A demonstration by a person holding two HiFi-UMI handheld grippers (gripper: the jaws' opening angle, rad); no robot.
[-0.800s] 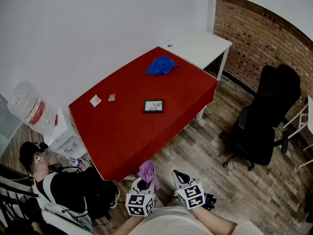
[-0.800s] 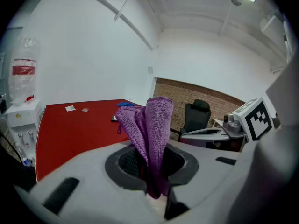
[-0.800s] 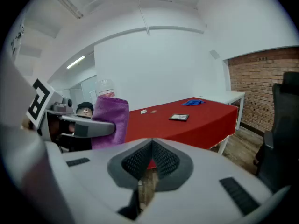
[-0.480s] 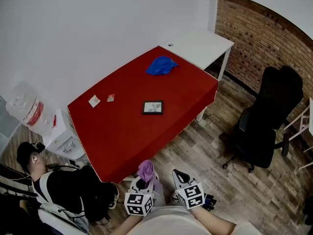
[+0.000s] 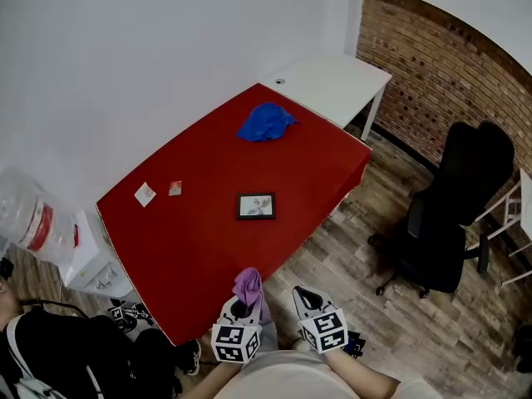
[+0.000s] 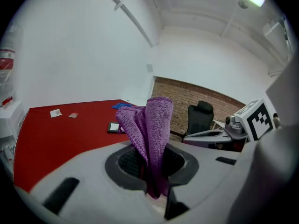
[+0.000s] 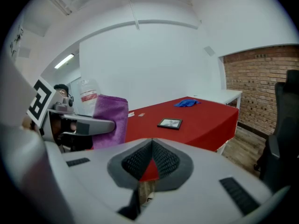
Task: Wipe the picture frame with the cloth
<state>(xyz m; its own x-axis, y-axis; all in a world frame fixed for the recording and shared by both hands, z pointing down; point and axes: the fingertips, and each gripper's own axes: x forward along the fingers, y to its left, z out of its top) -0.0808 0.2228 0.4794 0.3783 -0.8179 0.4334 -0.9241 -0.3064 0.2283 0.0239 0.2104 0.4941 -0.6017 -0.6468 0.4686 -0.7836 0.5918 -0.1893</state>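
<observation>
A small black picture frame (image 5: 256,206) lies flat near the middle of the red table (image 5: 191,239). It also shows in the left gripper view (image 6: 113,127) and in the right gripper view (image 7: 170,123). My left gripper (image 5: 242,308) is shut on a folded purple cloth (image 5: 248,287) that sticks up between its jaws (image 6: 152,125). It is held just off the table's near corner, well short of the frame. My right gripper (image 5: 308,300) hangs beside it over the floor, shut and holding nothing (image 7: 152,160).
A crumpled blue cloth (image 5: 266,123) lies at the table's far end, and two small cards (image 5: 145,194) near its left edge. A white desk (image 5: 332,77) adjoins the far end. A black office chair (image 5: 453,214) stands right, a water dispenser (image 5: 33,223) left, a seated person (image 5: 41,360) lower left.
The view has shifted so the table sits closer and lower in the picture. The seated person has slid toward the lower left edge. Both grippers keep their pose and the cloth stays held.
</observation>
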